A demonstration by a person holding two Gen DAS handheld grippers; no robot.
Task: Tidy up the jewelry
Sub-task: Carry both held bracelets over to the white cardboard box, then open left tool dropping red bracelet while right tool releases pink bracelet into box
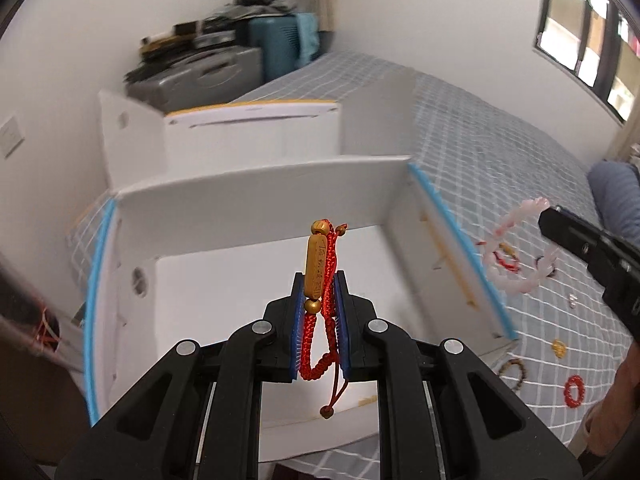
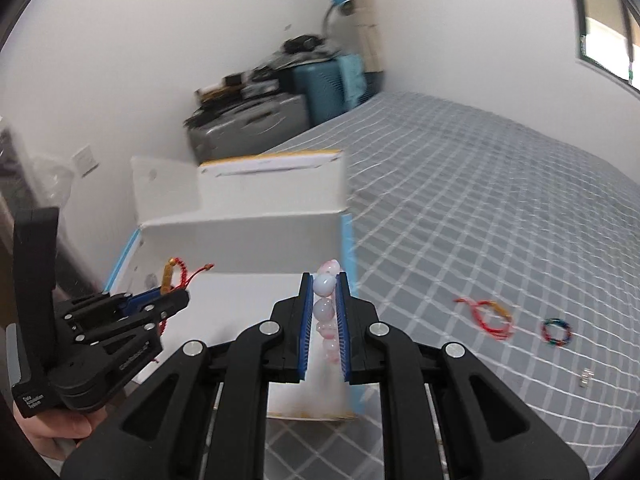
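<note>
- Black jaws of the left gripper (image 1: 320, 292) fill the bottom of the left wrist view, pressed narrow on a red cord bracelet (image 1: 325, 312) with a long gold bar bead; the bar stands upright above the blue pads and a knotted tail hangs below.
- Under that bracelet sits an open white box (image 1: 224, 280) with blue-taped edges, resting on a bed (image 1: 500, 152) with a grey cover crossed by white lines.
- Right gripper (image 2: 323, 294), seen close in its own view, pinches a string of pale pink beads (image 2: 324, 308) between its blue pads, above the box's right wall.
- From the left wrist view the pink bead bracelet hangs as a loop from the right gripper's tip, over the bed just beyond the box's right edge.
- Loose on the cover to the right of the box lie another red and gold cord bracelet (image 2: 488, 318), a multicoloured ring-shaped bracelet (image 2: 557, 332) and a small silver piece (image 2: 586, 378).
- Nearer the bed's front edge lie a red bead ring (image 1: 575, 390), a brown bead bracelet (image 1: 514, 374) and a small gold piece (image 1: 559, 348).
- A hand (image 2: 52, 434) grips the left gripper's handle at the lower left of the right wrist view.
- Suitcases (image 1: 208, 74) stacked with clutter stand in the room corner behind the box.
</note>
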